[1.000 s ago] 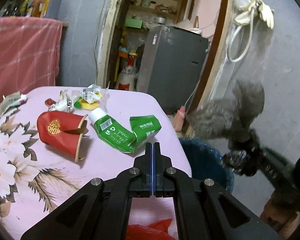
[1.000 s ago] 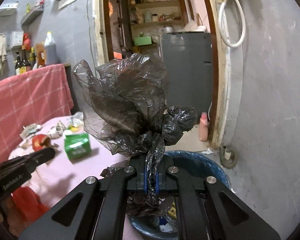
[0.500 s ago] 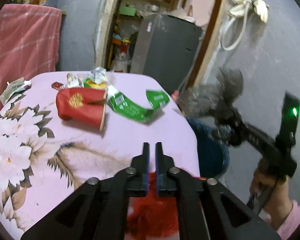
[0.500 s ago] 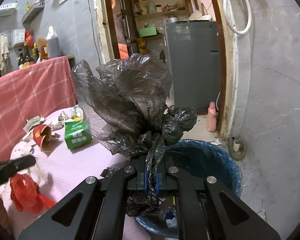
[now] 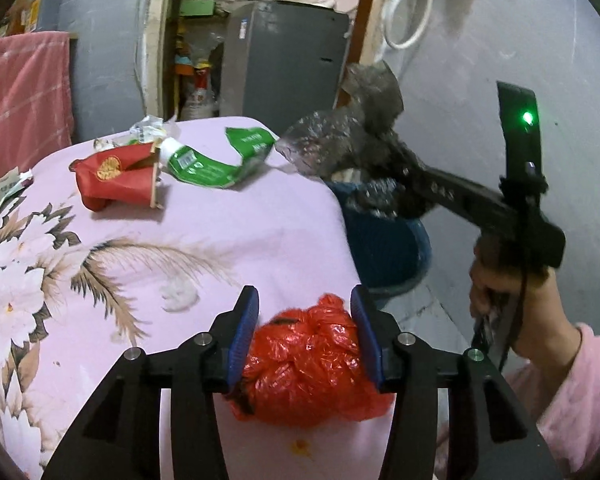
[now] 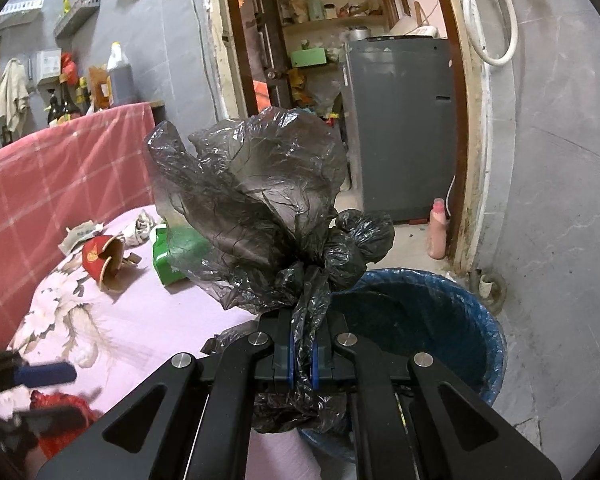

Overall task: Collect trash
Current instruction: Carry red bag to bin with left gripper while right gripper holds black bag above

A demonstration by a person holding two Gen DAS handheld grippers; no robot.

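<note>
My left gripper [image 5: 304, 312] is open, its jaws on either side of a crumpled red plastic bag [image 5: 308, 364] at the near edge of the pink floral table [image 5: 228, 240]. My right gripper [image 6: 302, 360] is shut on a crumpled black plastic bag [image 6: 256, 208] and holds it above the near rim of the blue bin [image 6: 440, 320]. In the left wrist view the black bag [image 5: 340, 140] hangs over the bin [image 5: 384, 248] beside the table. A red paper cup [image 5: 120, 176] and a green carton [image 5: 216, 160] lie at the table's far end.
Scraps of paper and wrappers [image 5: 148, 132] lie behind the cup, more paper [image 5: 4, 192] at the left edge. A grey appliance [image 6: 400, 120] stands in the doorway, a pink bottle [image 6: 438, 232] by the door frame. A red checked cloth [image 6: 60, 172] is left.
My left gripper has opened and drawn back so the red bag sits between its jaws. The right gripper with the black bag has moved closer over the bin.
</note>
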